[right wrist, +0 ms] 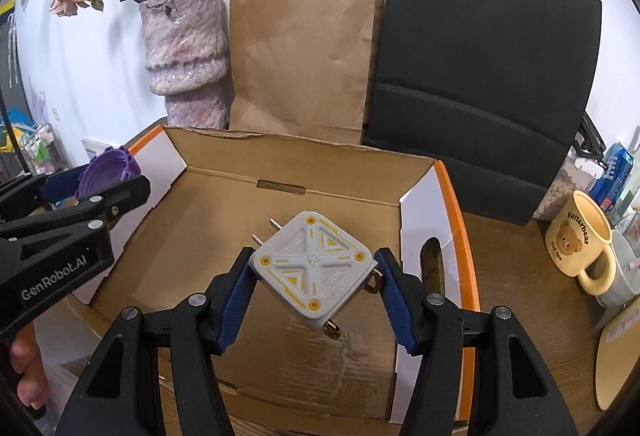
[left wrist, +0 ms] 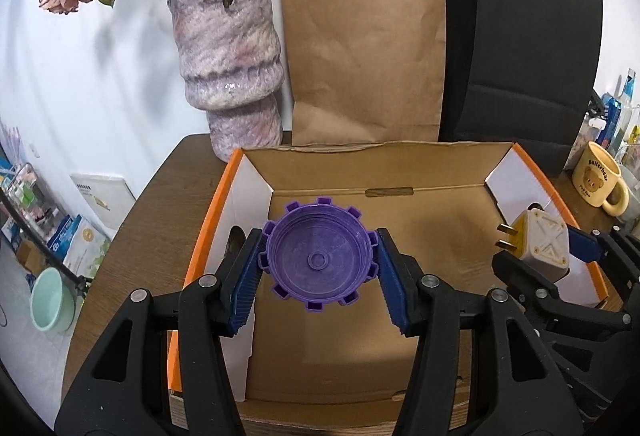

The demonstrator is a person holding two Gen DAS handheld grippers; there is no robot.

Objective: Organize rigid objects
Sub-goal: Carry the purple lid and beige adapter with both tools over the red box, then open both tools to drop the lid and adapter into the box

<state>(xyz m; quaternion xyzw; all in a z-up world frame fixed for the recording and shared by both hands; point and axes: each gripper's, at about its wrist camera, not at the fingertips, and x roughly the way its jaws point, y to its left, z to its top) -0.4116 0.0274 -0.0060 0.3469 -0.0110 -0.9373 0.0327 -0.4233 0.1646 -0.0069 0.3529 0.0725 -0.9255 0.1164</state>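
My left gripper [left wrist: 319,264] is shut on a purple notched lid [left wrist: 318,256], held over the left part of an open cardboard box [left wrist: 400,220] with orange edges. My right gripper [right wrist: 316,272] is shut on a white and yellow square plug adapter [right wrist: 314,268] with metal prongs, held over the box's middle. In the left wrist view the adapter [left wrist: 540,244] hangs at the right side of the box. The right wrist view shows the purple lid [right wrist: 106,171] at the far left, in the other gripper. The box floor [right wrist: 224,236] below both objects is bare cardboard.
Behind the box stand a mottled purple vase [left wrist: 228,67] with dried roses, a brown paper bag [left wrist: 364,51] and a black paper bag [left wrist: 520,55]. A yellow bear mug [right wrist: 584,244] sits on the wooden table [right wrist: 516,276] right of the box. A mint bowl [left wrist: 52,300] lies lower left.
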